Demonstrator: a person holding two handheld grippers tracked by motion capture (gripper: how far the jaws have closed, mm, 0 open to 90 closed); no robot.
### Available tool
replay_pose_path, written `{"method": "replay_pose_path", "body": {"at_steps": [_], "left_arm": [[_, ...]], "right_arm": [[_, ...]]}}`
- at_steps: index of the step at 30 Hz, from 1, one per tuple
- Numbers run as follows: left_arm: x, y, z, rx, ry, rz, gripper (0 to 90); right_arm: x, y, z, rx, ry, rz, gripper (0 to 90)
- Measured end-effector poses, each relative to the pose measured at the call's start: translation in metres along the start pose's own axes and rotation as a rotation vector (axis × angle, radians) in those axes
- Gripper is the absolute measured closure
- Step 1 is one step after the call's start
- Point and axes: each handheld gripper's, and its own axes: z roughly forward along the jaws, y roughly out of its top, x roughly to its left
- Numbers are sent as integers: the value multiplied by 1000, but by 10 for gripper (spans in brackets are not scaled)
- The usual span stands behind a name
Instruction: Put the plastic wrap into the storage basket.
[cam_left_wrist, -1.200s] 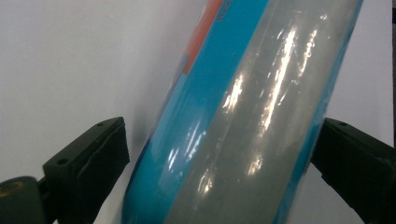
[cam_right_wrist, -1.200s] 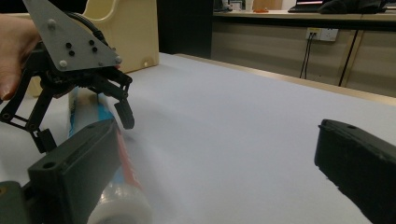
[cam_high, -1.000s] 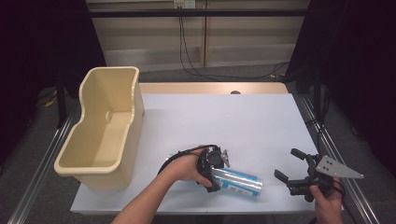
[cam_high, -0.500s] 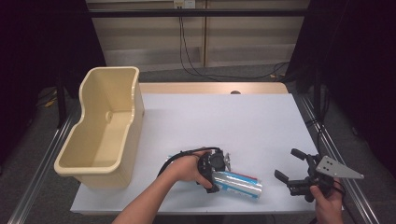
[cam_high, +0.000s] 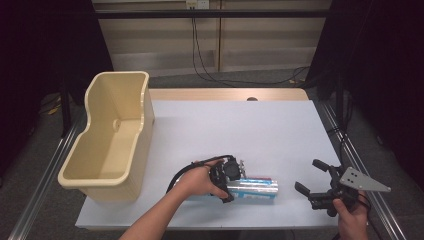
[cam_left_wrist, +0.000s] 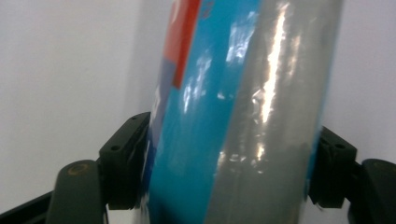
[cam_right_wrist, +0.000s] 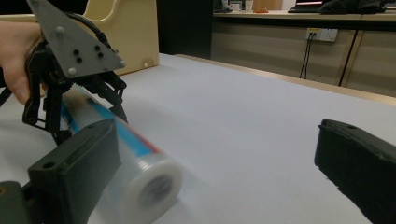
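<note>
Near the front edge of the bench, a tube is seen lying on its side, its length running along that edge. It is silver and blue with a red patch, and a white round end faces the right gripper view. The left tongs are clamped on the tube at its left end: in the left gripper view both black jaws are pressed against its opposite sides, the tube passing up between them. The left hand is wrapped around these tongs, the forearm entering from the front edge.

Toward the front right corner, the right tongs are held by the right hand, with the jaws spread apart and nothing between them. They are pointed toward the tube and kept apart from it, bare bench lying between.

Farther back, a cream tub stands along the left edge, its open top up. Cables hang behind the far edge.
</note>
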Motion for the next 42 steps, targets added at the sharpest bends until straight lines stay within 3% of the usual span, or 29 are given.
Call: {"method": "replay_pose_path", "body": {"at_steps": [3, 6, 14, 18, 23, 27, 32, 42], "left_arm": [[10, -4, -8, -12, -18, -128, 307], [16, -7, -20, -22, 15, -182, 311], [27, -9, -52, -47, 7, -300, 316], [33, -13, -62, -89, 17, -355, 317], [38, -16, -51, -95, 36, -369, 317], [41, -18, -24, -61, 41, -366, 317], [43, -21, -8, -32, 35, -371, 318], [40, -29, -12, -72, 9, -321, 311]], "right_arm": [[0, 0, 0, -1, -2, 4, 0], [0, 0, 1, 0, 1, 7, 0], [0, 1, 2, -3, 3, 2, 0], [0, 1, 2, -4, 3, 5, 1], [0, 1, 2, -4, 3, 4, 0], [0, 1, 0, -7, 1, 7, 0], [-1, 0, 0, -7, -2, 12, 0], [0, 0, 0, -7, 2, 7, 0]]}}
